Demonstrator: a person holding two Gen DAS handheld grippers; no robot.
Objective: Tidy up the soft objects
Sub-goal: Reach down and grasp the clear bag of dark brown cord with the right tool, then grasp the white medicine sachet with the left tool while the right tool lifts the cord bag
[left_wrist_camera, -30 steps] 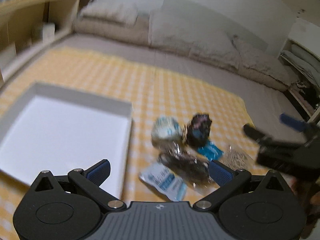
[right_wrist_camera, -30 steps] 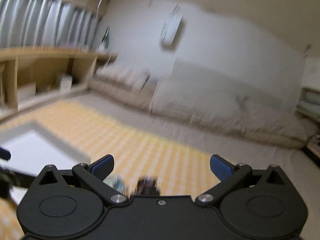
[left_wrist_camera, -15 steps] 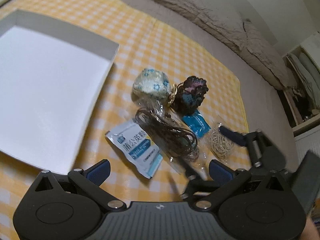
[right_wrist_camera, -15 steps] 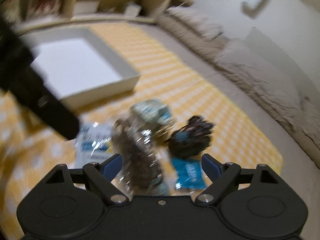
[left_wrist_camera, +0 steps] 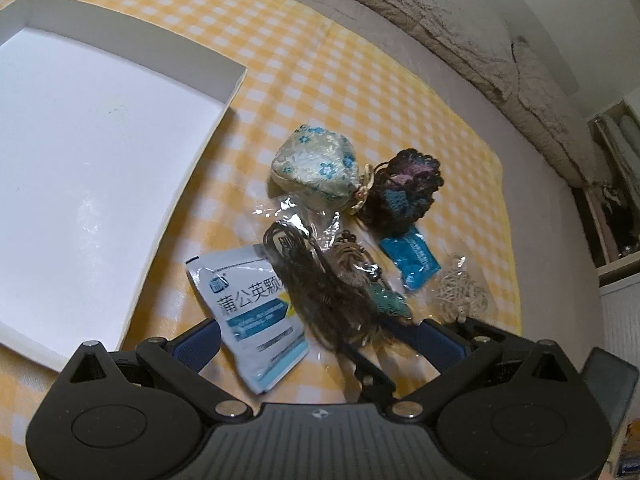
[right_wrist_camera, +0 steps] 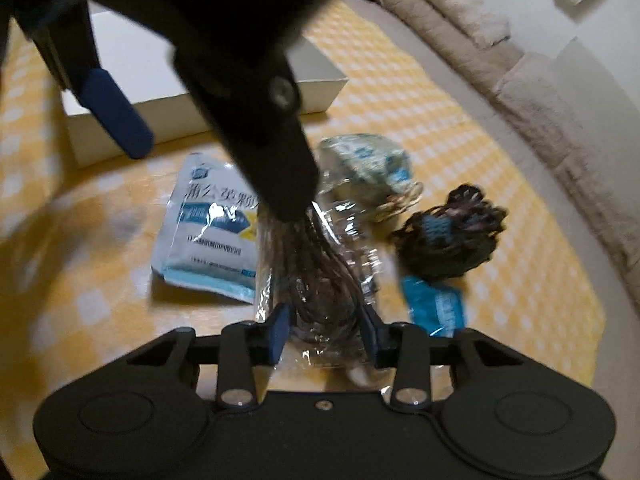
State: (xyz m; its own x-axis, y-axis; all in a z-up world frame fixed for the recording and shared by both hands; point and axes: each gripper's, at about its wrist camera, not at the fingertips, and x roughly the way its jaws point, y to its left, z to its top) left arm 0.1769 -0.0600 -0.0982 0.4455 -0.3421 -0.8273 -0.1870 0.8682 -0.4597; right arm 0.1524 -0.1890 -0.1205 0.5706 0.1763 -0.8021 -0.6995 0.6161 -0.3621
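Just right of the white tray's [left_wrist_camera: 224, 92] edge, the right gripper [right_wrist_camera: 324, 330], its jaws just closing, pinched the clear bag of brown cord [right_wrist_camera: 320, 280], while the left gripper [left_wrist_camera: 316, 344] hovered spread wide over the pile on open checked cloth [left_wrist_camera: 360, 80].

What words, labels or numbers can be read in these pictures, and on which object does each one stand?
"蒲公英颗": large characters on the white and blue sachet; the line runs on under the clear bag of brown cords.
Smaller print and logo on the same sachet: too small to read.
Print on the small blue packet: too blurred to read.
Nothing else bears text.
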